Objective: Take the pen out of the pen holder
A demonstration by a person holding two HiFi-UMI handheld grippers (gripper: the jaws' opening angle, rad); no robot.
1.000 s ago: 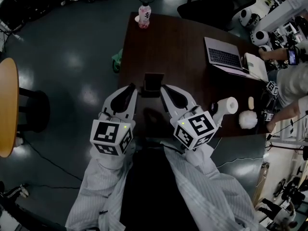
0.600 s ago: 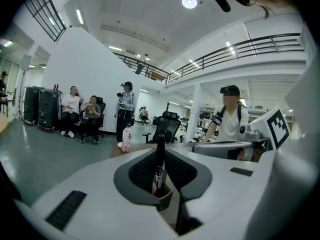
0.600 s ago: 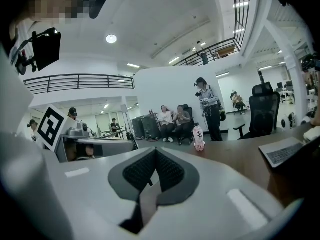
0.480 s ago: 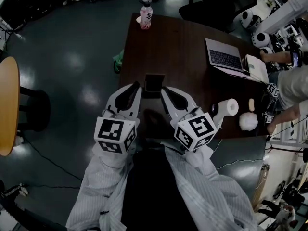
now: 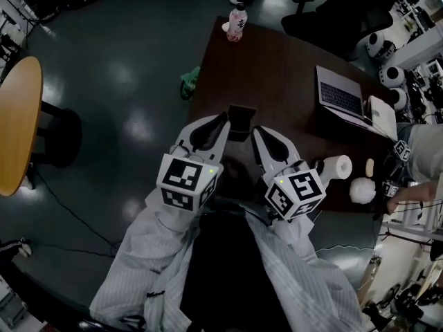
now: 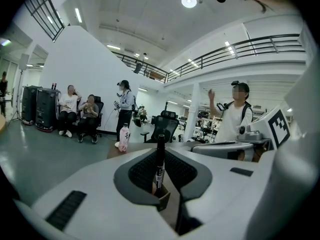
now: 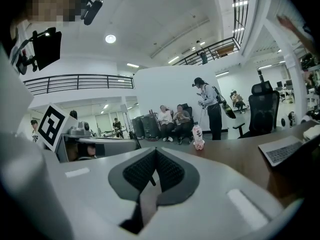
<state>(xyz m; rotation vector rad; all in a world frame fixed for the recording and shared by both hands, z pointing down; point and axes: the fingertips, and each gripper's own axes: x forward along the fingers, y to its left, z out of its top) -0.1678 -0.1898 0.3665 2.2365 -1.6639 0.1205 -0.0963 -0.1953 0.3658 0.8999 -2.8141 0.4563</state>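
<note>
Left claw (image 5: 224, 117) just left of the holder (image 5: 241, 120), jaws a little apart, pen (image 6: 160, 160) standing upright in the holder between them. Right claw (image 5: 257, 131) just right of it, jaws together. Bottle (image 5: 237, 22) well beyond.

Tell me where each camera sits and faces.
Head view: on the head, steeply down at the table; sleeves, left gripper, right gripper show.
Left gripper view: on that gripper, facing pen in pen holder; own jaws show.
Right gripper view: on that gripper, facing across the table; own jaws show.
All three share the bottle.
</note>
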